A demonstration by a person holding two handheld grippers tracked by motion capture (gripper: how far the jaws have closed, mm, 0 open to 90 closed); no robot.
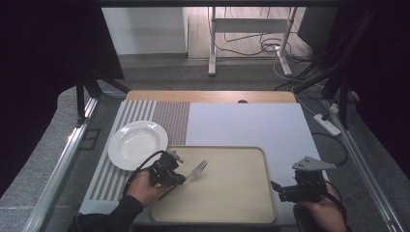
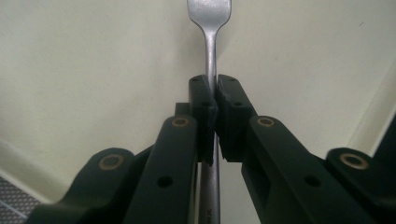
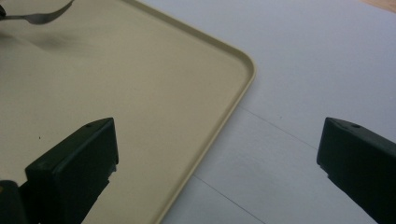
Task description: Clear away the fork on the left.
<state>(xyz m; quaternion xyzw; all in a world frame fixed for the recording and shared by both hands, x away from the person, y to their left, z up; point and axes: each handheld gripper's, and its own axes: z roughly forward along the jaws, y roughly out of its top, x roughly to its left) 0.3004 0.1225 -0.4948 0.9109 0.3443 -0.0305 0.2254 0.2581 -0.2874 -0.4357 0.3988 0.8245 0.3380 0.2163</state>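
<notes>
The left gripper (image 1: 180,178) grips the fork (image 1: 197,169) by its handle, above the tray (image 1: 241,203); the prongs point away toward the far right. The right gripper (image 3: 219,154), jaws wide apart, waits beside the tray's right edge.

Left gripper (image 1: 180,176) at lower left of the frame, black body, looping black cable, brass-ringed pivots on black jaws, dark long sleeve (image 1: 113,215), right gripper (image 1: 275,186) at lower right, grey three-cornered plate (image 1: 313,164) on top
</notes>
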